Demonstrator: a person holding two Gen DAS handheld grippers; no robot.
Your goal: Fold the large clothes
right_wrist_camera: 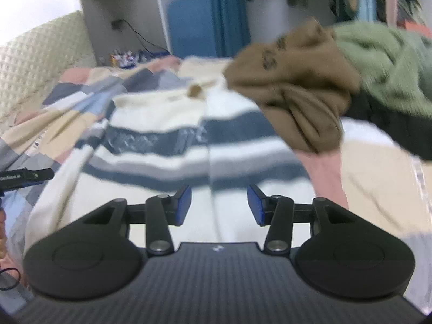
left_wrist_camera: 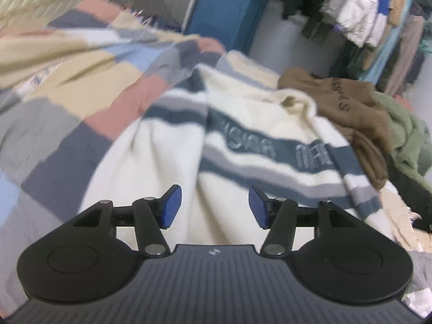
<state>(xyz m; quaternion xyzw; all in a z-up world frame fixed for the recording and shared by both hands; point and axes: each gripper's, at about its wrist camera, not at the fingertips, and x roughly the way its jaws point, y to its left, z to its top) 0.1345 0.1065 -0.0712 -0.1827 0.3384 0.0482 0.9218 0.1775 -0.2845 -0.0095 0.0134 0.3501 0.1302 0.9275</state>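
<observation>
Both the left gripper [left_wrist_camera: 214, 206] and right gripper [right_wrist_camera: 219, 205] gape empty over the striped sweater [left_wrist_camera: 243, 124] (lettering blurred, unreadable).

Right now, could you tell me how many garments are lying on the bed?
3: the striped sweater spread centrally, the brown garment heaped behind it, the green fleece rightmost; others may be buried.

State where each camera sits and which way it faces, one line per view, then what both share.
Left wrist: sits on the left claw, open, looking over the striped cream sweater toward the clothes rack.
Right wrist: sits on the right claw, open, above the same sweater, facing the blue curtain.
Shared: sweater, brown garment, green fleece, patchwork bedspread.
</observation>
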